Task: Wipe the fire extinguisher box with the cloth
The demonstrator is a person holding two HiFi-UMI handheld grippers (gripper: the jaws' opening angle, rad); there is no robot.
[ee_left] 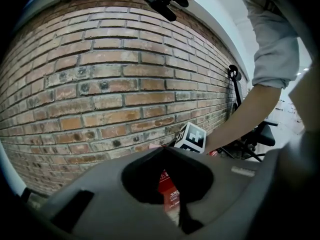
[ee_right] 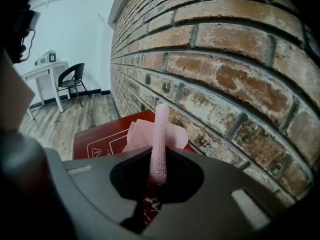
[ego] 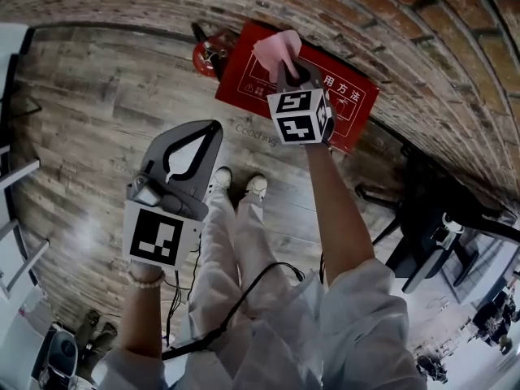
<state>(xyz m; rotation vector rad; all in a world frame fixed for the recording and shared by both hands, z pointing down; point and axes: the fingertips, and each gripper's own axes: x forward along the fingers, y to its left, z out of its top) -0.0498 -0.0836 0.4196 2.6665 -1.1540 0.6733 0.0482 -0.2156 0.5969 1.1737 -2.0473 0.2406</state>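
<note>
The pink cloth was clamped in the right gripper, just over the red fire extinguisher box. The left gripper was closed on nothing, well back from the box. Wiping was judged scarcely begun; most of the box's surface remained to be wiped.

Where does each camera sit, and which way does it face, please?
Head view: on the person's head, looking down at the floor, the legs, the left gripper and the right gripper.
Left gripper view: on the shut left gripper, facing the brick wall; the right forearm shows.
Right gripper view: on the right gripper, shut on the cloth, looking along the wall; pale clothing at left.
Shared: all three show the box.
</note>
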